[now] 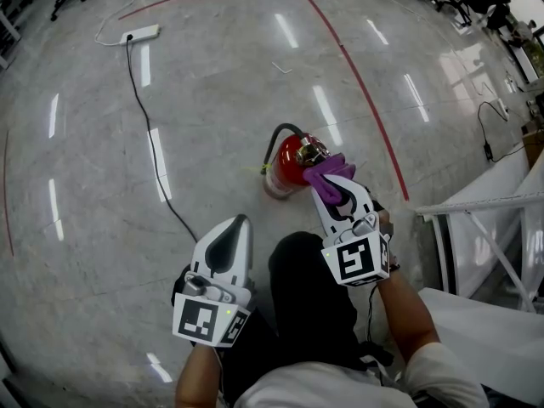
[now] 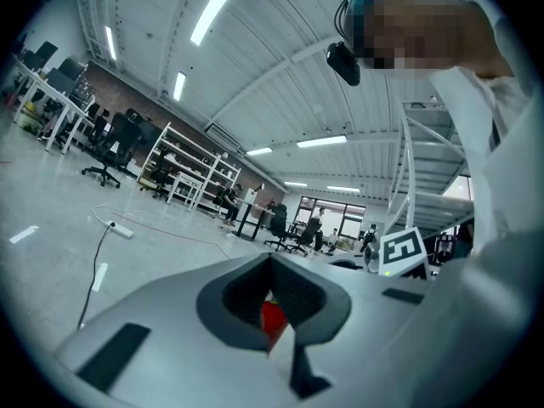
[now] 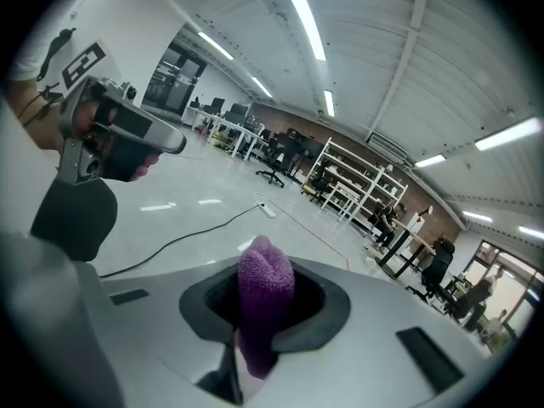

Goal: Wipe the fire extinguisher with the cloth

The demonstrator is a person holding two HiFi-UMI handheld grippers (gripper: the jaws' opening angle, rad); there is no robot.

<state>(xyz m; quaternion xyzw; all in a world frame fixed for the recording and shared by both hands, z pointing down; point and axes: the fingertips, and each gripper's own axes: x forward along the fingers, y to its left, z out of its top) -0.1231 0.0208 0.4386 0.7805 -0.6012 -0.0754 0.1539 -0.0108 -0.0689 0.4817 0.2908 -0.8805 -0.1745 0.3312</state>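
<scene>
A red fire extinguisher with a black hose stands upright on the floor ahead of me. A purple cloth lies against its top right side, by the valve. My right gripper is shut on the cloth, which bulges up between the jaws as a purple roll in the right gripper view. My left gripper hangs lower and to the left, apart from the extinguisher, shut with nothing in it. Through its closed jaws a sliver of the red extinguisher shows.
A white power strip lies far left, its black cable running across the floor toward me. A red tape line passes right of the extinguisher. A white table frame stands at the right. My dark trouser leg is below.
</scene>
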